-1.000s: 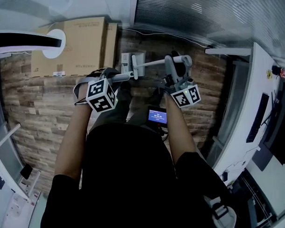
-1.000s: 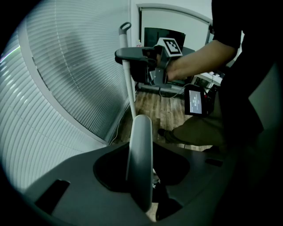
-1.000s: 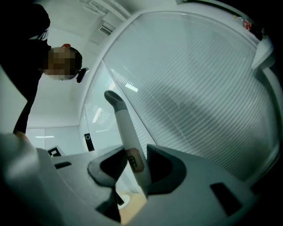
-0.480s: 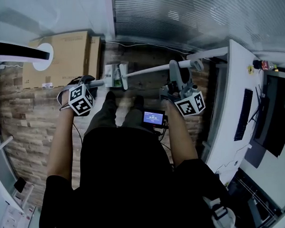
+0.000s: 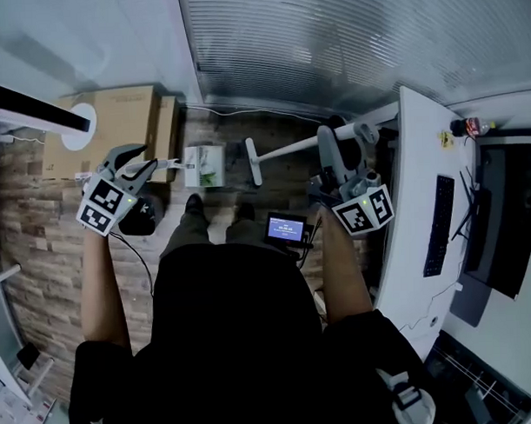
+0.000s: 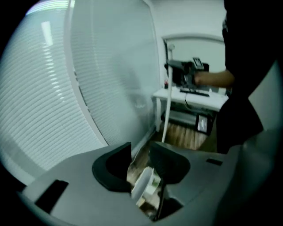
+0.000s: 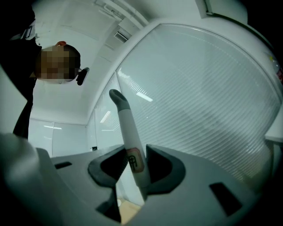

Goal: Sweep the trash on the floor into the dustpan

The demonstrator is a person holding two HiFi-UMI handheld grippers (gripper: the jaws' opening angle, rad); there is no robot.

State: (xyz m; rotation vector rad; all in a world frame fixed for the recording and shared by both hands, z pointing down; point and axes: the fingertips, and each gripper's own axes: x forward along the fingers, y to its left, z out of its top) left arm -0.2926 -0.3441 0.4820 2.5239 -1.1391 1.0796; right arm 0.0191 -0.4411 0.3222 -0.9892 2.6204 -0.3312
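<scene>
While the person stands on the plank floor (image 5: 39,215), the head view shows the left hand-held gripper (image 5: 143,159) at 9 o'clock. Its jaws are spread and have just been opening, with nothing pressed between them. The dustpan (image 5: 203,165) lies on the floor just at the gripper's 3 o'clock, its thin handle pointing back toward the jaw tips. At the dustpan's 3 o'clock sits the head of the broom (image 5: 289,149). Its pale pole slants toward 2 o'clock into the right hand-held gripper (image 5: 340,148). A cardboard box (image 5: 127,116) stands at 10 o'clock and a white surface (image 5: 413,202) runs down the 3 o'clock side.

From the left gripper view, the left hand-held gripper (image 6: 140,150) is released, and the dustpan (image 6: 143,185) shows through the gap, lower down and blurred.

From the right gripper view, the right hand-held gripper (image 7: 137,159) is clenched on the broom (image 7: 126,119), whose grey-tipped pole rises toward 12 o'clock against the blinds (image 7: 199,88).
</scene>
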